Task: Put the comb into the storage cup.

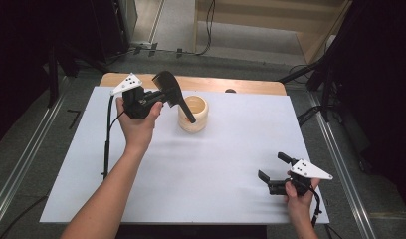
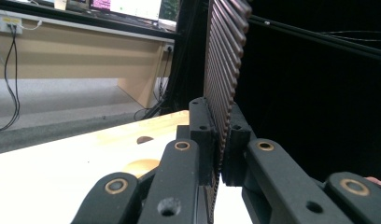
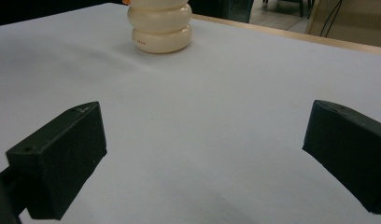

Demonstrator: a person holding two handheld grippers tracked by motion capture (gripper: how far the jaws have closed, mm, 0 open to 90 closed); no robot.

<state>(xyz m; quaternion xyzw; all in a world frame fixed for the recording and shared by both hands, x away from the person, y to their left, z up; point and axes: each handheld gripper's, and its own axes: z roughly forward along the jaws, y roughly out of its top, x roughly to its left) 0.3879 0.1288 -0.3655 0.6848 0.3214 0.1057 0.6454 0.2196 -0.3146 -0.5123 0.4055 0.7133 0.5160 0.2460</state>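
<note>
The person's forearms come in from the bottom of the high view, and the right gripper (image 1: 274,171) sits closest, low near the front right corner of the white table (image 1: 231,169). Its jaws stand wide apart with nothing between them — the right gripper view shows only bare table surface in the gap and, farther off, a cream ribbed cup (image 3: 160,25) standing upright.

The left gripper (image 1: 160,97) is raised over the far left part of the table, just left of the cup (image 1: 193,114). Its jaws are pressed together on a dark spatula (image 1: 172,89): in the left gripper view the ribbed, slotted blade (image 2: 226,60) rises upright from between the closed jaws. From above, the blade points up and away while the handle slants down to the right, and its end appears to reach into the cup's open mouth; whether it touches the bottom or the rim I cannot tell.

The step in hand looks like standing the spatula in the cup, and it seems close to done. The next move calls for lowering the handle until the cup carries its weight, then easing the jaws apart slowly — the cup is light-looking and could tip if the spatula leans hard on its rim. The idle right gripper could steady the cup if needed.
</note>
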